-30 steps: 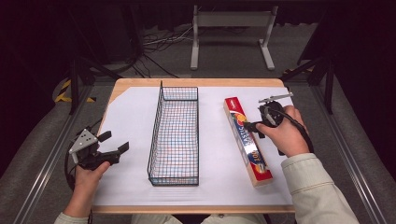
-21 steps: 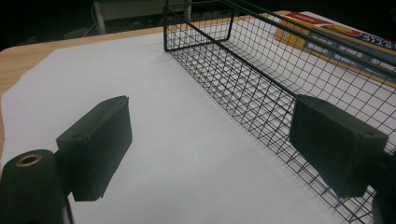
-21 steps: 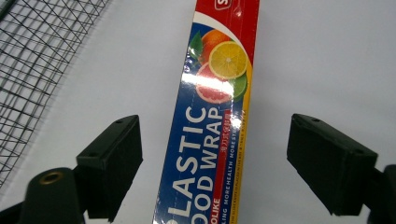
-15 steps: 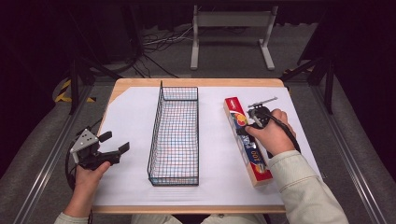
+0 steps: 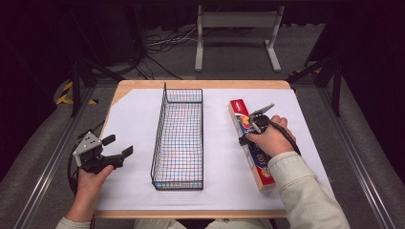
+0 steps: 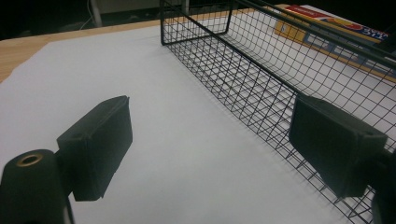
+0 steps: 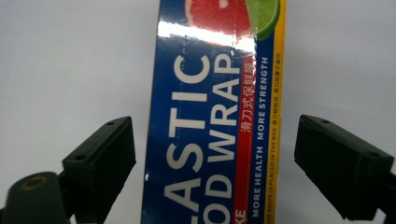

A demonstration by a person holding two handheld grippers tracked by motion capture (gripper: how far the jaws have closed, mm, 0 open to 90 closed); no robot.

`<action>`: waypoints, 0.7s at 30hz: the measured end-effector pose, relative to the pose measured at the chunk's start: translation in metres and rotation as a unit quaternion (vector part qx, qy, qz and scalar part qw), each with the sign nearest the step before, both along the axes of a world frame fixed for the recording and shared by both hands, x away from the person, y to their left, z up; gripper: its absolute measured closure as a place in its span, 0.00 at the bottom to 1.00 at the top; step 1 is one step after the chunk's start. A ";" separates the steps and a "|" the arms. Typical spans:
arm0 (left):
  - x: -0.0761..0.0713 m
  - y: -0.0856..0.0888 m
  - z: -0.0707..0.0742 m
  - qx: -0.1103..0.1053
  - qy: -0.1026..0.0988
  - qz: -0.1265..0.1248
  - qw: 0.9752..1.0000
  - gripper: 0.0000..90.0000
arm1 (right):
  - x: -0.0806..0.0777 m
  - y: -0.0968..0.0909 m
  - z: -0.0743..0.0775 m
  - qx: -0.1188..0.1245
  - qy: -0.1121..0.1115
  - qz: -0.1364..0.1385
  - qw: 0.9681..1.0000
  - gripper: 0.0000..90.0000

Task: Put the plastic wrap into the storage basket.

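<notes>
A long blue, red and yellow plastic wrap box (image 5: 263, 172) lies on the white sheet at the right, lengthwise away from me. My right gripper (image 5: 249, 132) points down over the box's far half. In the right gripper view its jaws have just been opening and straddle the box (image 7: 210, 116). A gap shows on each side and the pads do not touch it, so the right gripper (image 7: 215, 144) is open. My left gripper (image 5: 118, 145) hovers open at the table's left edge with nothing between its jaws (image 6: 210, 135).
A black wire basket (image 5: 158, 143) stands empty in the middle of the sheet, long side running away from me. Its mesh wall (image 6: 261, 70) rises just right of the left gripper's jaws. Bare white sheet (image 5: 129, 119) lies between the left gripper and the basket.
The right hand has come down and leftward from beside the box's far end, and its gripper now sits over the box. The left hand has stayed still.
</notes>
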State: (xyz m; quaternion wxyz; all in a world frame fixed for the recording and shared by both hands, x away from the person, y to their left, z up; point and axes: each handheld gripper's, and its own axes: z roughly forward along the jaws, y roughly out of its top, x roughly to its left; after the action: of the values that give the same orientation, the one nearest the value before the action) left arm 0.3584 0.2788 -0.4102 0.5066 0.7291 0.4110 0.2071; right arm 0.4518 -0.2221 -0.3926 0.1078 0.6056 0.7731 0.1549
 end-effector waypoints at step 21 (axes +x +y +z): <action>0.002 -0.002 -0.002 0.005 0.012 -0.003 1.000 0.16 | 0.015 0.010 -0.017 -0.041 0.067 -0.029 0.996 0.36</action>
State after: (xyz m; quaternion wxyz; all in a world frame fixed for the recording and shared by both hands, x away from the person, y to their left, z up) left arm 0.3603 0.2770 -0.4123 0.4984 0.7356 0.4133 0.1990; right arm 0.4669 -0.2118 -0.4093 0.0852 0.6320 0.7662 0.0789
